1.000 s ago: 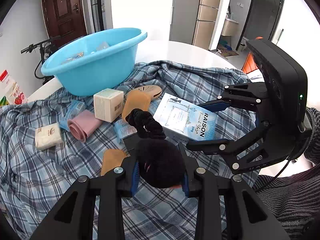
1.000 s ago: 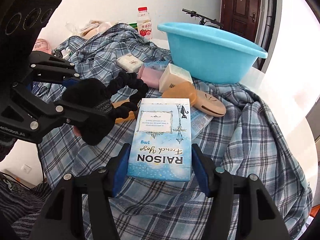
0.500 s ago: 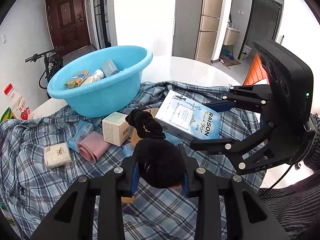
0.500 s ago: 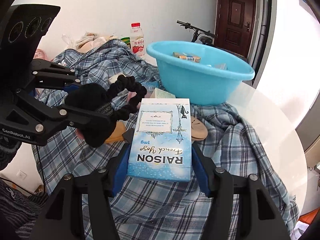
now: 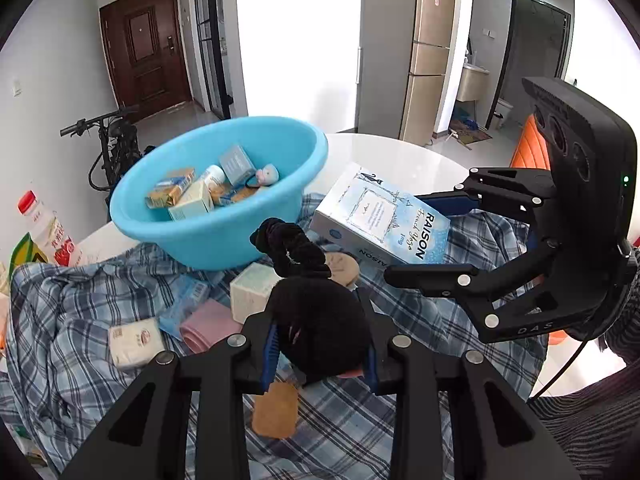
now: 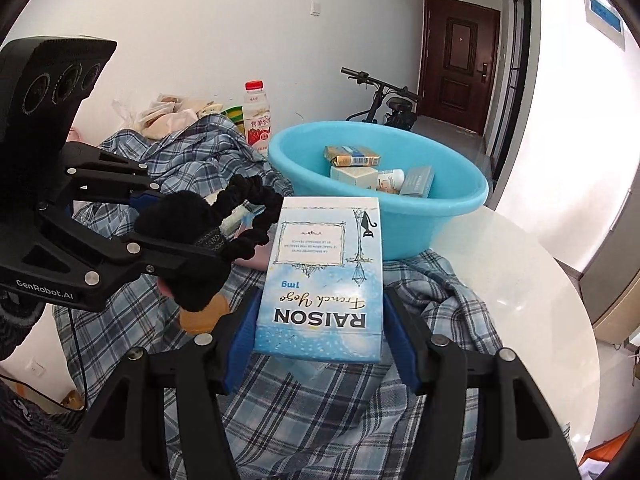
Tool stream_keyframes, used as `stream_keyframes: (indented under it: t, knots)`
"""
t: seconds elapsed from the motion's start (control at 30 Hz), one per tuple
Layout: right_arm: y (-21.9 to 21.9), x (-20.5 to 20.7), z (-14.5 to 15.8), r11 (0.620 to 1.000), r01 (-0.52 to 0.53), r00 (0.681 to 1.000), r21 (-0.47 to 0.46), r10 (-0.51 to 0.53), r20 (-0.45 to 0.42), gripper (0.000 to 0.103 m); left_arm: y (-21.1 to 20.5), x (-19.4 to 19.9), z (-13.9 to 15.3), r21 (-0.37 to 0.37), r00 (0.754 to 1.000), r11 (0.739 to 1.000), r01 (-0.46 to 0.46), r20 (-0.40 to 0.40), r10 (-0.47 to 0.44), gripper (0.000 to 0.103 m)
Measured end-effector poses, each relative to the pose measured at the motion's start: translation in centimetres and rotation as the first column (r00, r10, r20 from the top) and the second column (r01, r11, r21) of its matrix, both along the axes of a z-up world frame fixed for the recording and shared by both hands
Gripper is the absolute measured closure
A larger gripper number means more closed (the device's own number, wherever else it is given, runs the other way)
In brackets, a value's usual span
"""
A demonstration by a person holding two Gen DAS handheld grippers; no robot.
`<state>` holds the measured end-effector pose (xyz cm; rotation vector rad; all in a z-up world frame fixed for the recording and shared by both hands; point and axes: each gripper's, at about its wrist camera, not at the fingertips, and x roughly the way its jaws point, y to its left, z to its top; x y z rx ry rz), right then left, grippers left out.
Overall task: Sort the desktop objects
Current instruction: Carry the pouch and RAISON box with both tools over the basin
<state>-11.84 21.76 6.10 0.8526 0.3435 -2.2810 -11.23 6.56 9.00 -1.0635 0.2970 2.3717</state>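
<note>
A round white table is being covered in part by a rumpled blue plaid cloth, with a dark wooden door being shown in the background of both views. Nearest in the left wrist view, the left gripper is being kept clamped on a black fuzzy hair tie, whose scrunched loop is being seen sticking up past the fingertips. Nearest in the right wrist view, the right gripper is being kept clamped on a pale blue RAISON box, held lifted above the cloth. Each gripper is also being shown from the side by the other camera. Beneath and beyond the left gripper, a tan pad, a pink roll, a white packet and a small cream box are being seen lying on the cloth; these are being mostly hidden in the right wrist view. Farther off, a light blue basin is being shown standing on the table's far side, with small boxes and packets lying inside. A red-capped bottle is being shown upright beyond the cloth, and a bicycle near the door.
</note>
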Motion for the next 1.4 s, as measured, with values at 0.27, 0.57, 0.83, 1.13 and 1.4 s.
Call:
stream_keyframes:
  t: [0.27,0.57,0.83,1.13,1.4]
  knots:
    - [-0.3,-2.3,2.0,0.999,0.029,0.999,-0.027,-0.030,-0.021,0.045,-0.8,-1.9,3.1,0.018,0.996,0.999,-0.035,-0.076,0.036,0.069]
    - [-0.9,-5.4,4.0,0.998,0.063,0.997,-0.022,-0.064,-0.047,0.045,-0.1,-6.0,4.9,-0.022,0.994,0.998,-0.054,-0.093,0.052,0.069]
    - [-1.6,-9.2,6.5,0.994,0.109,0.989,-0.010,-0.109,-0.098,0.045,0.5,-10.6,6.3,-0.003,0.996,0.998,-0.067,-0.061,0.067,0.069]
    - [-2.5,-13.1,8.8,0.994,0.113,0.990,-0.013,-0.113,-0.088,0.045,2.1,-16.4,7.8,-0.048,0.996,0.996,-0.073,-0.059,0.070,0.069]
    - [-2.3,-17.6,8.6,0.989,0.146,0.989,-0.025,-0.147,-0.018,0.045,2.0,-22.2,6.1,-0.063,0.994,0.992,-0.109,0.001,0.110,0.069]
